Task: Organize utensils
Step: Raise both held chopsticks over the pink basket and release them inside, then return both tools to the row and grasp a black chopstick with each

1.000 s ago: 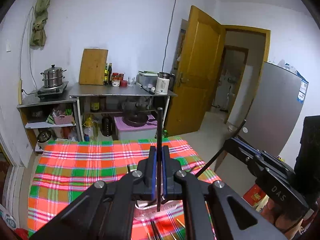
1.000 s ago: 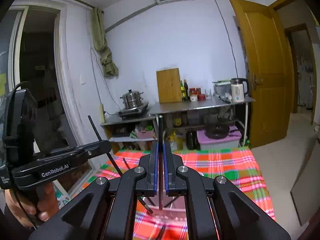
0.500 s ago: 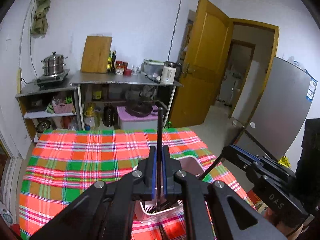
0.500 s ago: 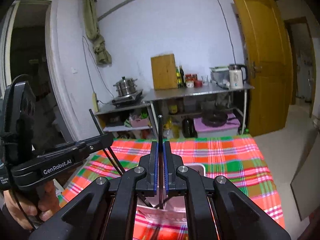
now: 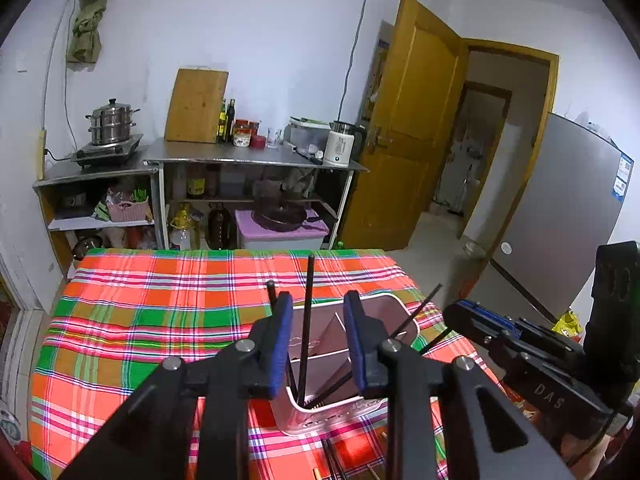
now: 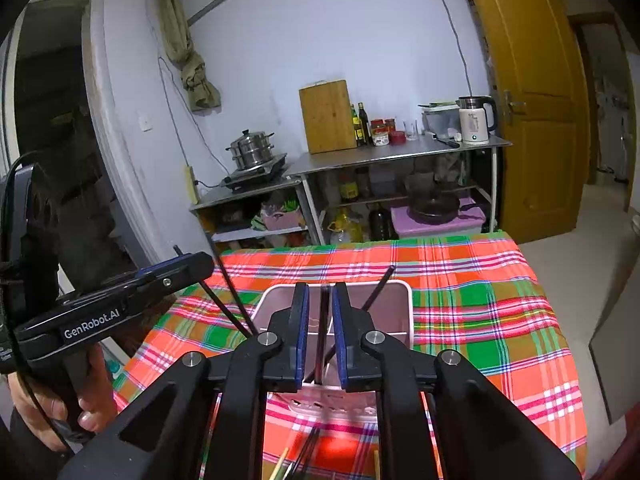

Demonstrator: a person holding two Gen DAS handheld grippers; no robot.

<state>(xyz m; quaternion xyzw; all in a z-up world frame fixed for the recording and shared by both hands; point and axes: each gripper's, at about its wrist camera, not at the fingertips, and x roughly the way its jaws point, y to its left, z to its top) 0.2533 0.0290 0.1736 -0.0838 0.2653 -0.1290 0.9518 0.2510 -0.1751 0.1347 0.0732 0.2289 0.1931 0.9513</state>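
Black chopsticks (image 5: 306,320) stand in the pale utensil holder (image 5: 394,312) on the plaid tablecloth (image 5: 160,300), leaning at mixed angles; one tips out over the far-right rim. In the left wrist view a chopstick rises between the spread fingers of the left gripper (image 5: 316,336), touching neither pad. Jaws wide apart, holding nothing.

Right gripper (image 6: 320,332): jaws parted only a little, a dark chopstick (image 6: 323,320) standing in the gap. Whether the pads touch it cannot be told; it looks let go, lower end inside the holder (image 6: 396,304).

Loose chopsticks, some black and some bamboo (image 6: 280,466), lie on the cloth nearer than the holder; sorting looks unfinished.

Risks, as judged: either gripper lifting away at an angle could catch a leaning stick and lever it out, or tip the light holder. The two tools sit close; a finger could knock the other.

View differences: only the right wrist view shows the person's hand (image 6: 76,404) on the left tool's handle. The left wrist view shows the holder's inner divider and the stick ends at its bottom, which the right gripper's own fingers hide in its view.
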